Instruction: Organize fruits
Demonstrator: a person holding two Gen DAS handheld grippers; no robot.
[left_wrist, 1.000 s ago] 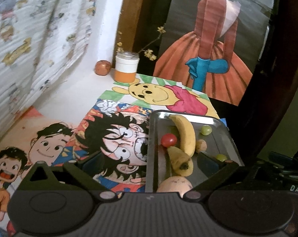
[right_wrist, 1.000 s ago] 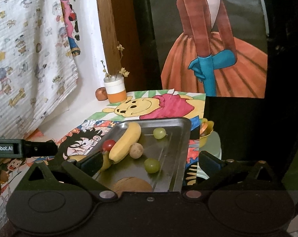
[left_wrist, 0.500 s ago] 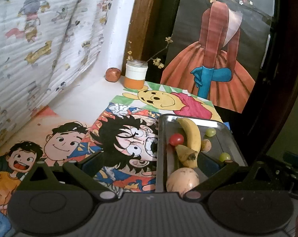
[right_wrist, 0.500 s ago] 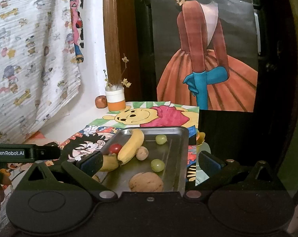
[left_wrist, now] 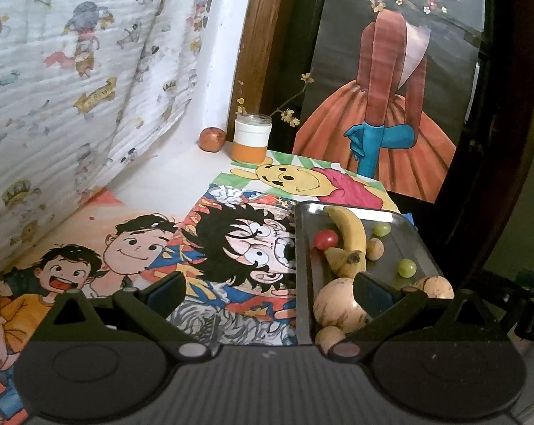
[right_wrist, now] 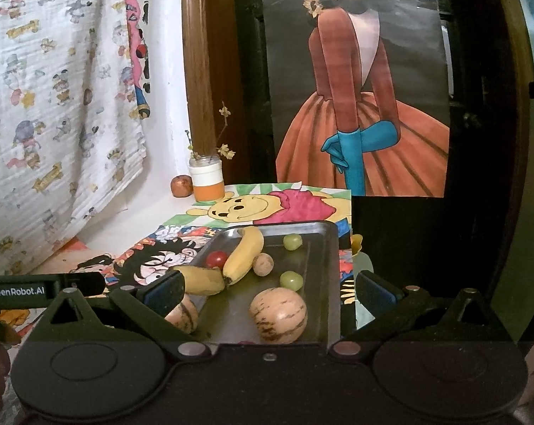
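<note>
**Fruit lying in a steel tray, both grippers spread and empty**

The left gripper (left_wrist: pixel 268 288) is hovering with its jaws wide apart, holding nothing, over the cartoon drawings (left_wrist: pixel 231 248) covering the table (left_wrist: pixel 168 180). The right gripper (right_wrist: pixel 268 288) is likewise standing spread and empty, straddling the near end of the metal tray (right_wrist: pixel 329 269).

Nearest in the tray, a striped tan melon (right_wrist: pixel 278 315) is sitting by the front edge, with a second striped fruit (right_wrist: pixel 182 315) partly hidden behind the right gripper's left finger. Just beyond, two bananas (right_wrist: pixel 244 260) are lying end to end, the shorter one (right_wrist: pixel 199 279) touching the longer one's tip. A red tomato (right_wrist: pixel 216 258) is resting against them, a small brown fruit (right_wrist: pixel 263 264) is sitting just beside the long banana, and two green grapes (right_wrist: pixel 291 280) are lying apart, one near the middle and one (right_wrist: pixel 292 241) toward the far rim.

Farther back, a white-and-orange jar (right_wrist: pixel 206 177) is holding dried flower sprigs, with a reddish round fruit (right_wrist: pixel 181 186) just beside it on the table.
</note>
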